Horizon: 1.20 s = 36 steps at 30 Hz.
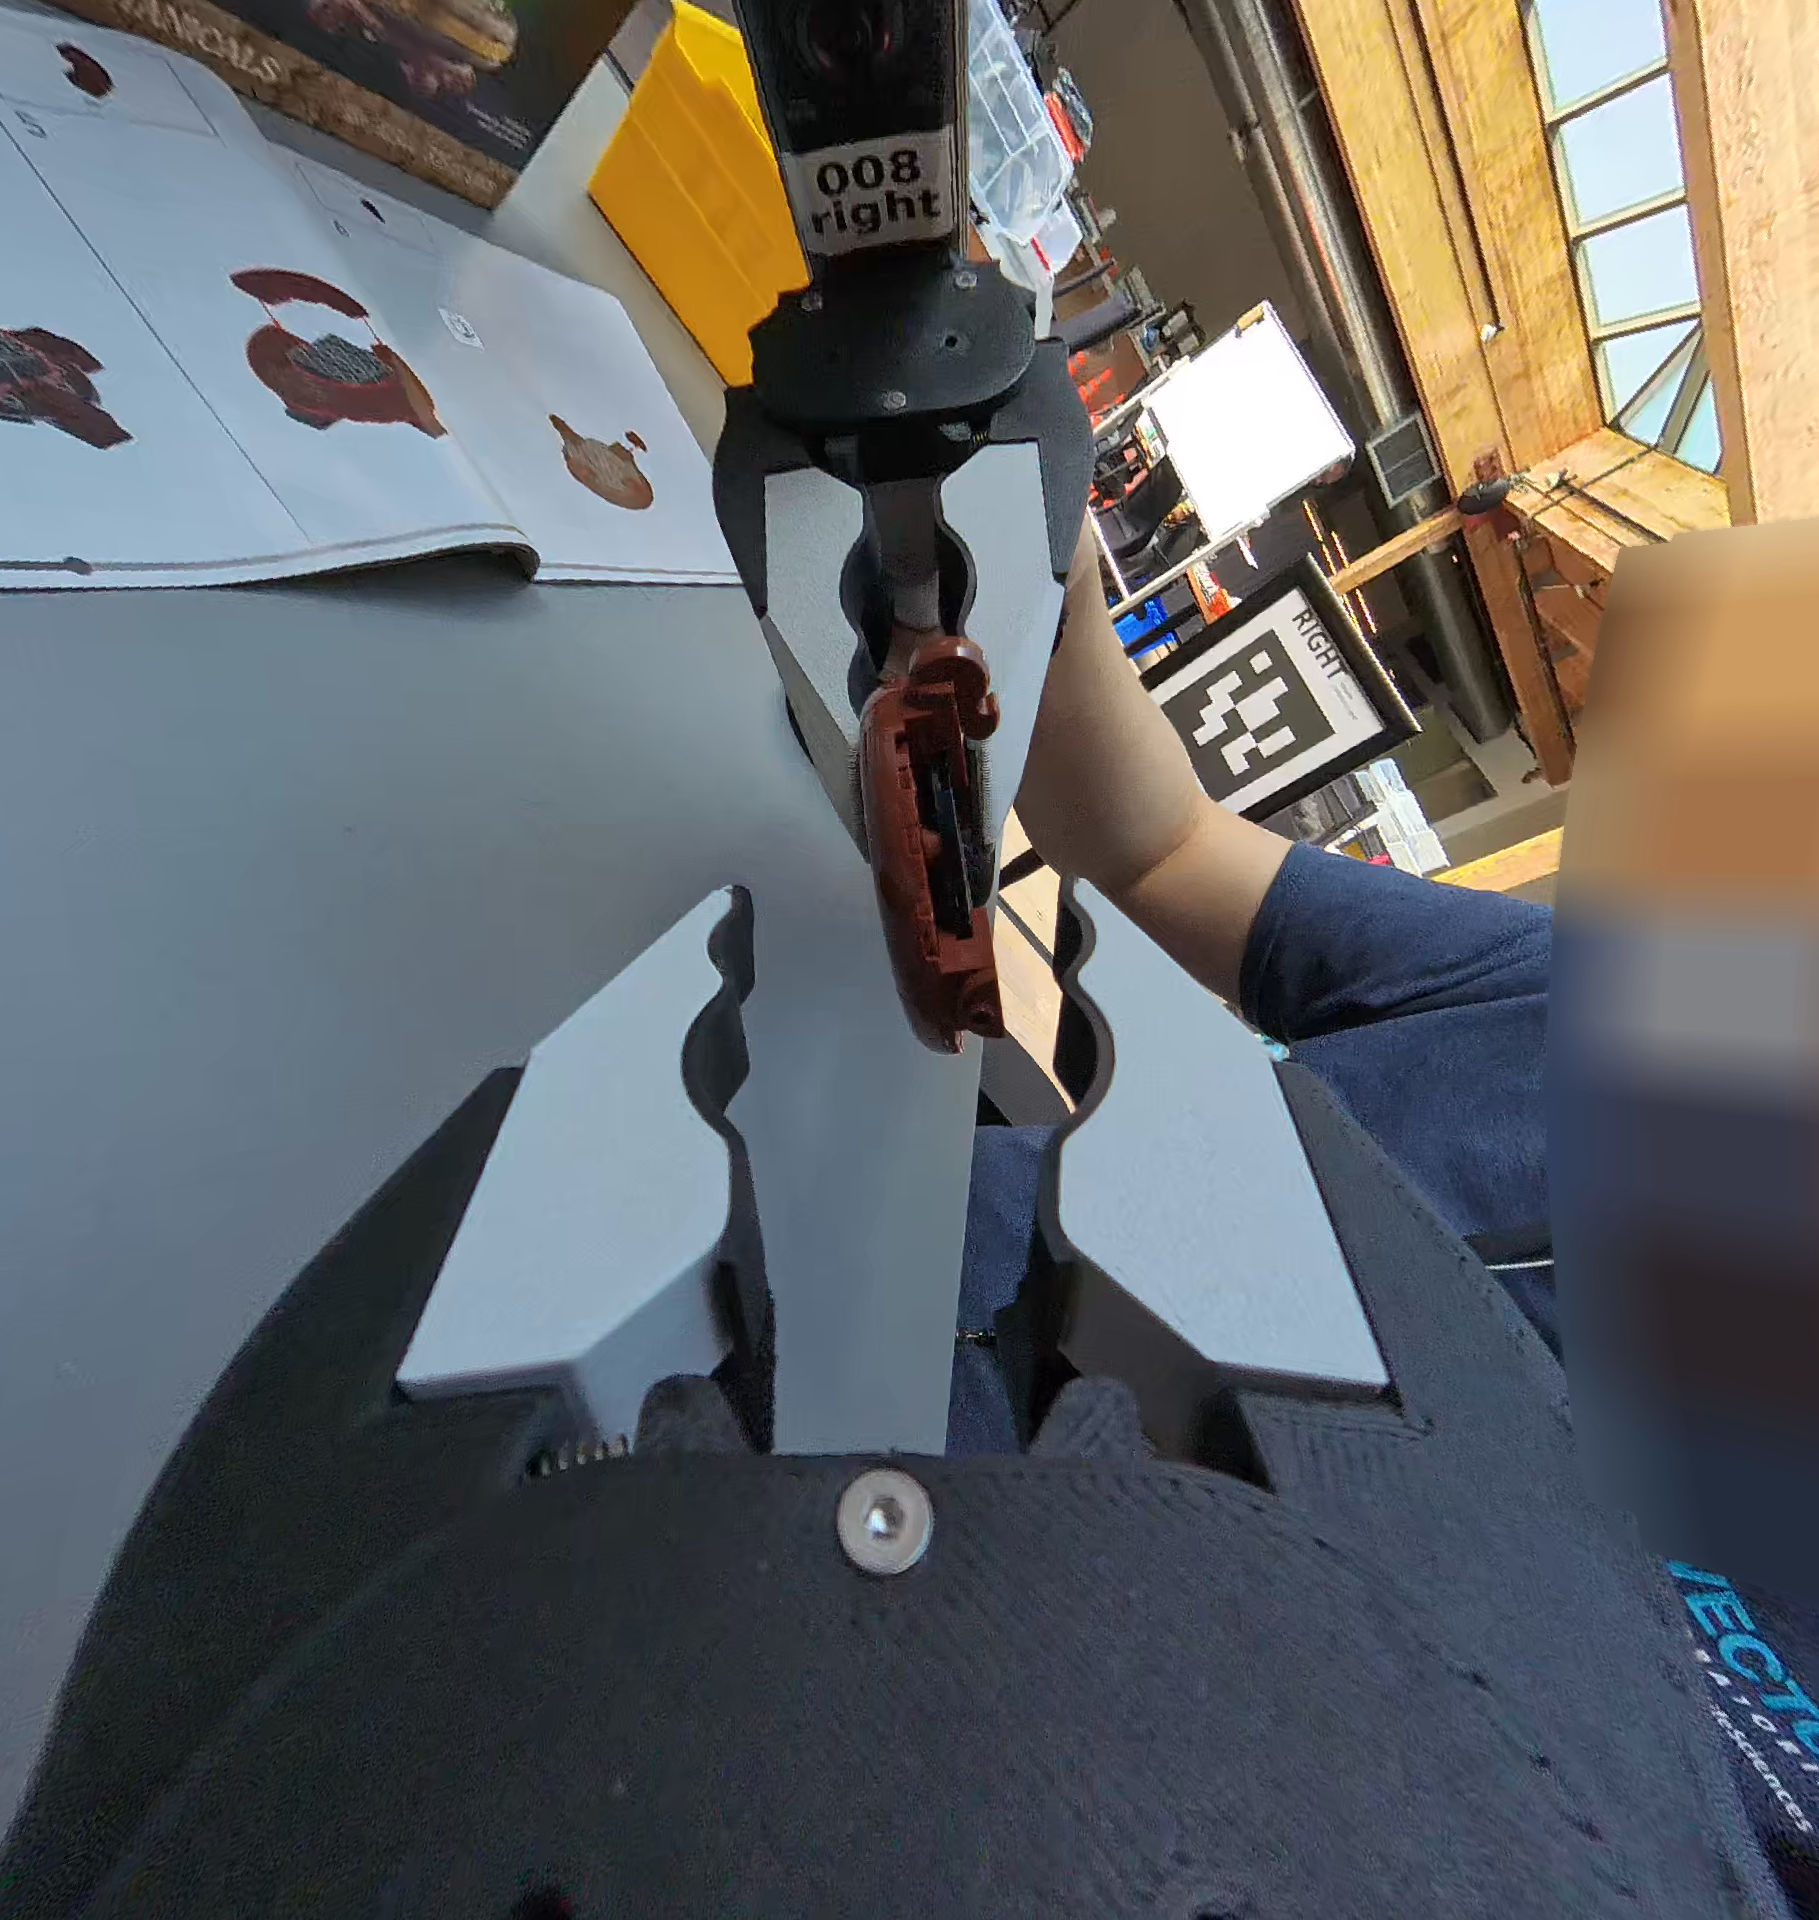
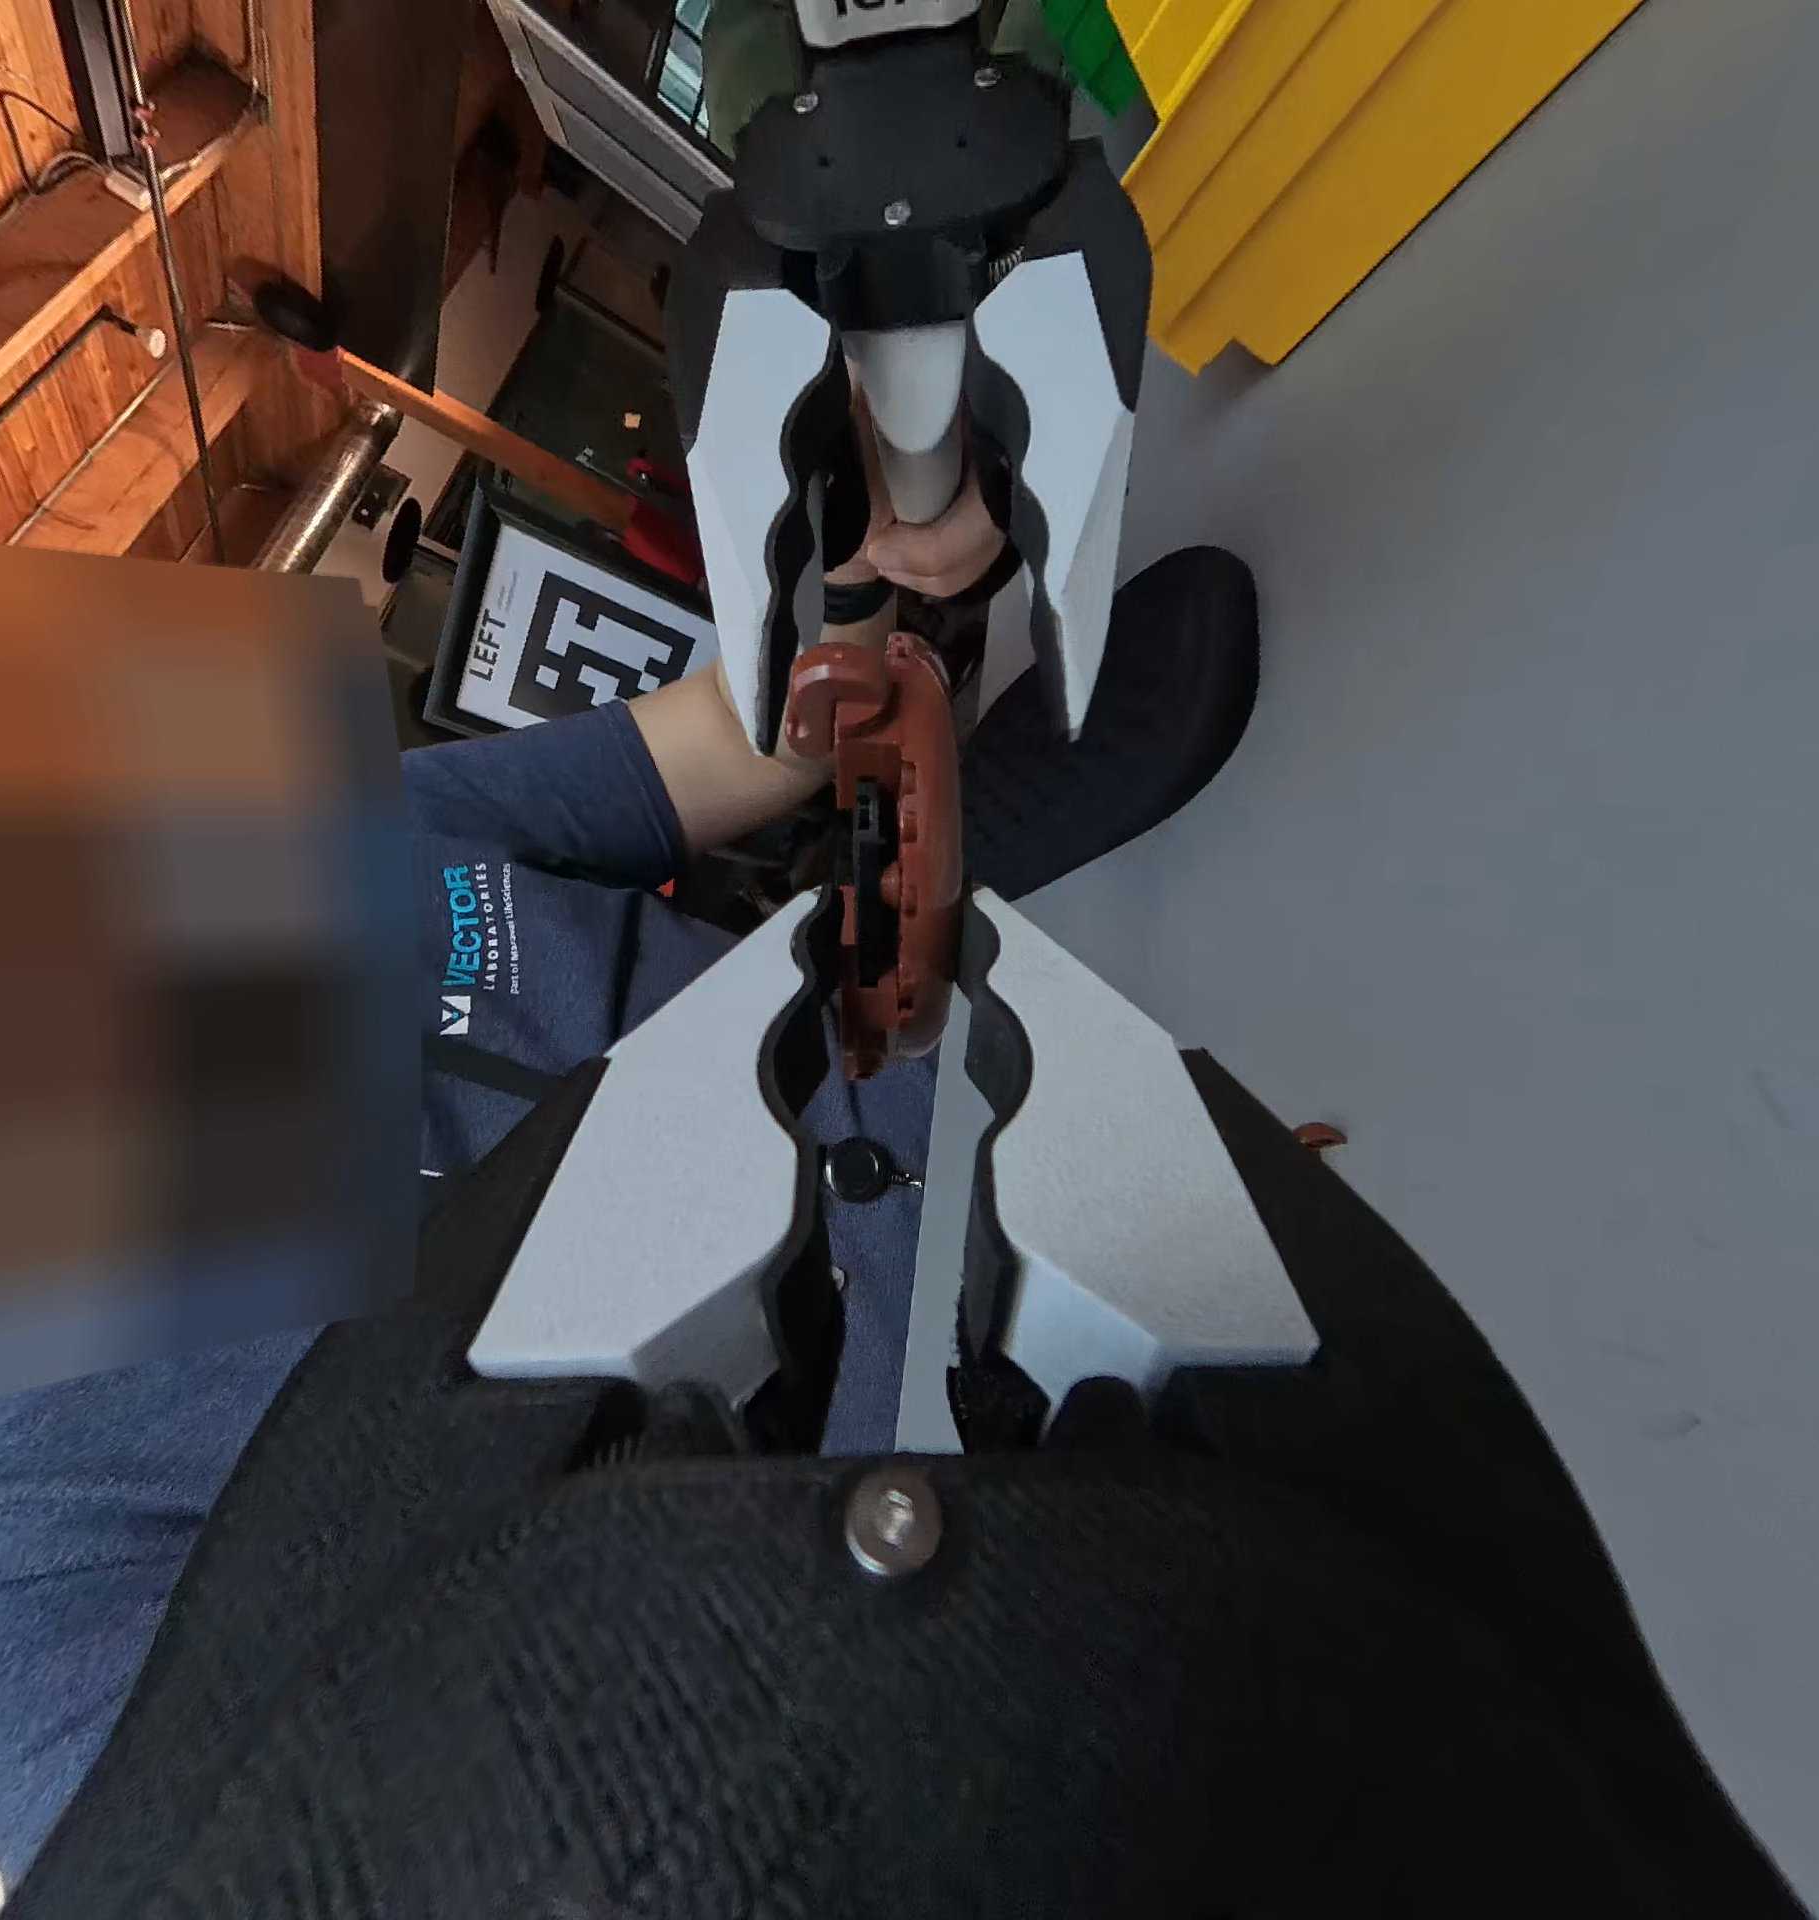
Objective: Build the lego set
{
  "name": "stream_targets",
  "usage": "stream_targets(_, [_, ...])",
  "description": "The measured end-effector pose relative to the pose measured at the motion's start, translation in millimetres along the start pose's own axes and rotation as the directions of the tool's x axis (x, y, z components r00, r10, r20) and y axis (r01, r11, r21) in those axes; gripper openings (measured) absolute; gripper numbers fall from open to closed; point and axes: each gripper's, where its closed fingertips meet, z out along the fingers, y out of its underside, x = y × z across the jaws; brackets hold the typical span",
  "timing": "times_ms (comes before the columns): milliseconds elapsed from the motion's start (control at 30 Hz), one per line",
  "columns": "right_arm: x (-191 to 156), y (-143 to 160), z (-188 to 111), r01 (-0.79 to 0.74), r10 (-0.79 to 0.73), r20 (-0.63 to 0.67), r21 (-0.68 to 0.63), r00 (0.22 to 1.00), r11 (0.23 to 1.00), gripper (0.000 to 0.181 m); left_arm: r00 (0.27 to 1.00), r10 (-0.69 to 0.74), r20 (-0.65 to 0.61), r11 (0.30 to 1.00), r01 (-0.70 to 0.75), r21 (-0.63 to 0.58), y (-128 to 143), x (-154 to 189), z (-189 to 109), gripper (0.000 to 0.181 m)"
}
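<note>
Several things here bear writing: a white label on the body of the right hand-held gripper (image 1: pixel 910 821), two framed black-and-white marker boards (image 1: pixel 1284 707) standing beyond the desk (image 1: pixel 261 831), a printed logo on the person's dark blue shirt (image 2: pixel 531 935), and the open instruction booklet (image 1: pixel 261 343) with its pictures of brown builds. The task's thing, a reddish-brown lego assembly (image 1: pixel 931 852), is held in the air just over the desk's near edge, between the two tools. It is a flat, curved plate seen edge-on, with its long axis running along the line from one gripper to the other; a hooked brown piece sits at the end that, in the right wrist view, points toward the left hand-held gripper (image 2: pixel 910 748), and a dark insert shows along its thin edge. The right hand-held gripper pinches the assembly, its pale fingers (image 2: pixel 676 1143) pressed against both sides of it. The left hand-held gripper faces it with its fingers spread, their tips on either side of the assembly's end, and I cannot tell whether they touch it. Beyond the assembly, farther back on the desk, stands a yellow bin (image 1: pixel 697 187); what it holds is hidden. Behind that bin a clear plastic case (image 1: pixel 1009 135) shows, its contents too small to tell. A small brown piece (image 2: pixel 1318 1135) lies on the desk right of the assembly in the right wrist view.
</note>
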Motion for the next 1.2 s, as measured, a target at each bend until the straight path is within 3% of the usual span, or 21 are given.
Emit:
stream_targets(67, [2.8, 4.3, 1.6, 0.000, -0.002, -0.023, -0.065, 1.000, 0.998, 0.020, 0.998, -0.021, -0.061, 0.999, 0.019, -0.040, 5.0, 2.8, 9.2, 0.042])
stream_targets(167, [7.7, 4.1, 2.0, -0.019, 0.014, -0.045, -0.111, 0.999, 0.994, 0.020, 0.986, -0.079, -0.143, 0.993, 0.066, -0.096, 16.5, 6.2, 20.8, 0.036])
stream_targets(200, [5.8, 6.5, 2.6, -0.023, 0.020, -0.027, -0.138, 0.999, 0.990, 0.020, 0.985, -0.086, -0.150, 0.992, 0.070, -0.109, 20.2, 4.4, 23.6, 0.025])
stream_targets(300, [14.4, 10.5, 1.6, -0.020, 0.009, -0.067, -0.173, 0.998, 0.985, 0.020, 0.989, -0.072, -0.125, 0.994, 0.060, -0.097, 25.1, -4.5, 28.3, 0.022])
stream_targets(433, [14.6, -5.6, -4.0, 0.015, -0.016, -0.044, -0.009, 0.999, 1.000, 0.043, 0.991, -0.082, -0.107, 0.997, 0.082, -0.004, 22.2, -9.2, 22.2, 0.021])
stream_targets(600, [36.8, -10.7, -14.3, 0.200, -0.137, -0.211, 0.313, 0.968, 0.928, 0.055, 0.995, -0.083, -0.058, 0.989, 0.089, 0.115, 19.5, -14.4, 8.1, 0.020])
stream_targets(700, [30.3, -12.6, -7.0, 0.157, -0.122, -0.105, 0.464, 0.987, 0.872, 0.049, 0.994, -0.100, -0.035, 0.981, 0.104, 0.165, 14.7, -20.0, 2.2, 0.020])
stream_targets(867, [30.8, -11.3, 9.3, 0.089, -0.088, -0.024, 0.459, 0.996, 0.884, 0.018, 0.995, -0.103, 0.015, 0.981, 0.099, 0.169, 13.4, -27.4, 3.3, 0.020])
stream_targets(1067, [32.2, -1.1, 18.0, 0.020, -0.037, 0.030, 0.440, 0.999, 0.898, 0.018, 0.987, -0.148, -0.056, 0.969, 0.156, 0.194, 26.0, -21.8, 3.6, 0.029])
stream_targets(1200, [28.7, -2.5, 22.2, 0.071, -0.077, -0.003, 0.414, 0.997, 0.908, 0.018, 0.989, -0.139, -0.048, 0.974, 0.145, 0.173, 31.9, -23.0, 4.3, 0.019])
